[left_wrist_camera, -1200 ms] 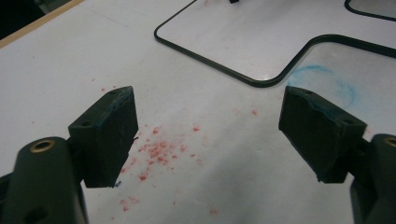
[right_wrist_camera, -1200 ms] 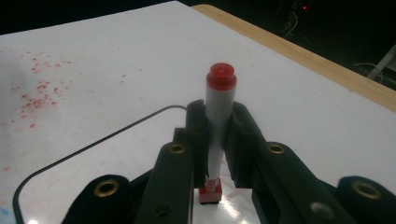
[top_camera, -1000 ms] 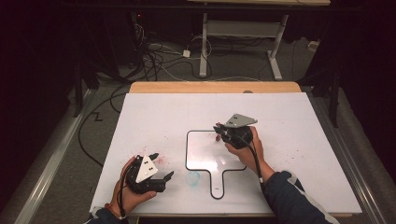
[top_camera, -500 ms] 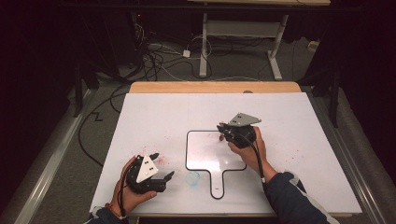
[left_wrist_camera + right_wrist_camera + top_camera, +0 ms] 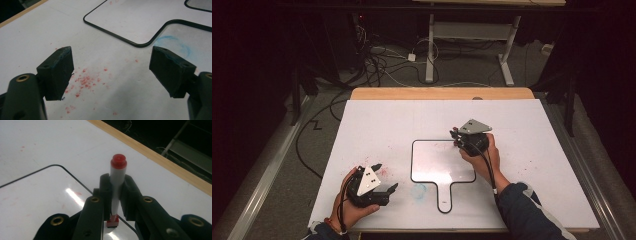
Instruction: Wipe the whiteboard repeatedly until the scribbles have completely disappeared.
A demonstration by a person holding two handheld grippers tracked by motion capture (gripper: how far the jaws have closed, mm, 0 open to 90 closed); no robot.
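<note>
A small paddle-shaped whiteboard with a black rim lies flat at the table's middle, handle toward the person. My right gripper hovers at the board's upper right corner, shut on a white marker with red ends. In the right gripper view the marker stands between the jaws of the right gripper, its lower end just above the whiteboard. My left gripper rests at the front left of the table, left of the board's handle. In its own view the left gripper is open with nothing between its pads.
Red specks dot the white table sheet under the left gripper. A faint blue smudge sits beside the board's handle. A wooden edge runs along the table's far side, with cables and desk legs on the floor beyond.
The right gripper with the marker has edged slightly to the right near the board's corner. The left gripper has kept still.
</note>
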